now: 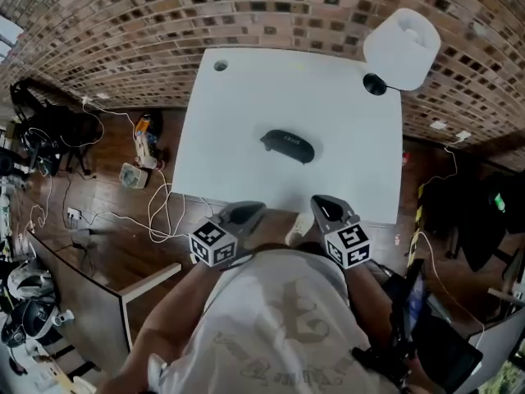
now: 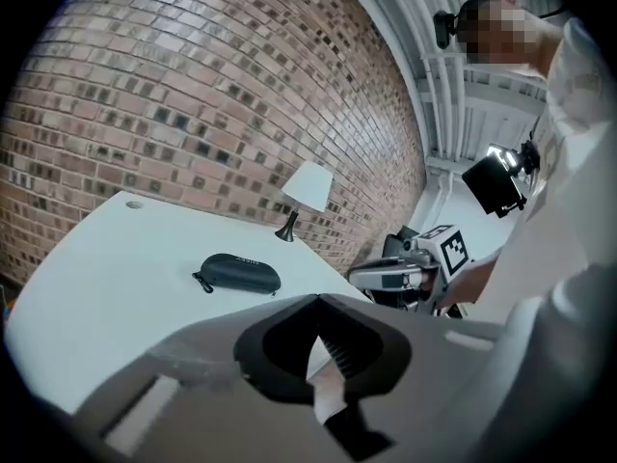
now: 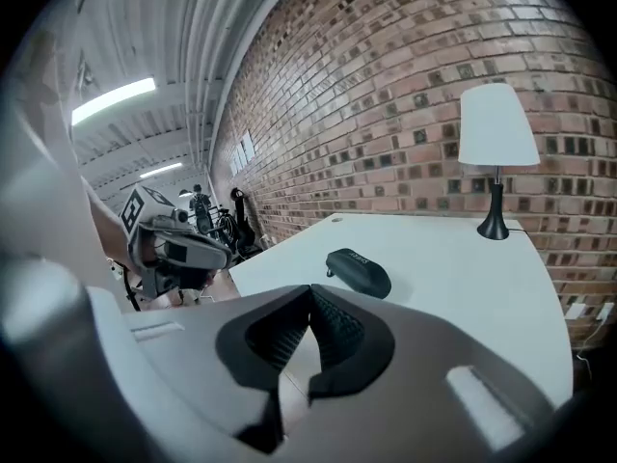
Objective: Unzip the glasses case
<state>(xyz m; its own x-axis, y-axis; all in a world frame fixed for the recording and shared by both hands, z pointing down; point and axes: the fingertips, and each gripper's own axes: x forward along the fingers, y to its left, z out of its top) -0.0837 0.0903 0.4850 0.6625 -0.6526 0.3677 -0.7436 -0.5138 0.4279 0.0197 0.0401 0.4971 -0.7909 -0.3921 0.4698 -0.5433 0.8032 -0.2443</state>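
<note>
The black glasses case lies closed near the middle of the white tabletop, with its long side running roughly across the head view. A small pull sticks out at the case's left end (best seen in the left gripper view).

The left gripper and the right gripper hover side by side at the near edge of the tabletop. Both point toward the case and are well apart from it. In each gripper's own view the jaws are closed together with nothing between them, and the case sits on the tabletop ahead of the tips.

A white-shaded lamp stands at the far right corner of the tabletop, against the brick wall. Loose cables trail over the wooden floor to the left.
</note>
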